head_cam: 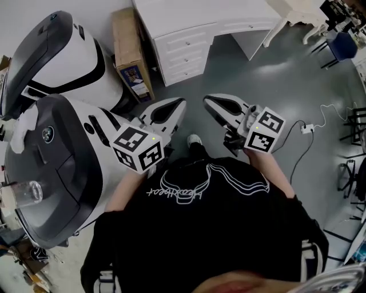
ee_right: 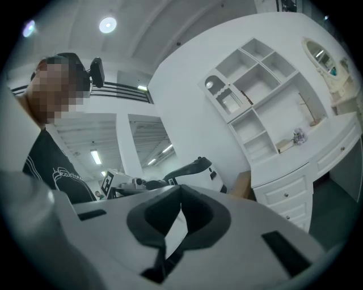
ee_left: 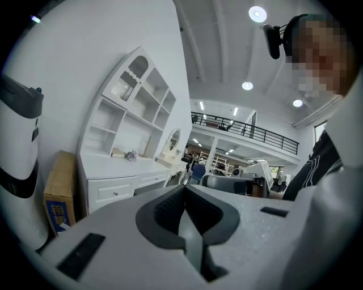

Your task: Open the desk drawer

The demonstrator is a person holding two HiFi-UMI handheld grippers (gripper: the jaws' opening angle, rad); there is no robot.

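The white desk stands at the far side of the grey floor, with a stack of knobbed drawers on its left end. The drawers all look closed, and they show again at the right of the right gripper view as the same drawers under a white shelf hutch. My left gripper and right gripper are held side by side in front of the person's chest, well short of the desk. Both point toward it. The left gripper is shut and empty. The right gripper is also shut and holds nothing.
A tall cardboard box leans against the desk's left side. Two big white-and-grey machine housings fill the left. A cable with a power strip lies on the floor at right. A blue chair stands at the far right.
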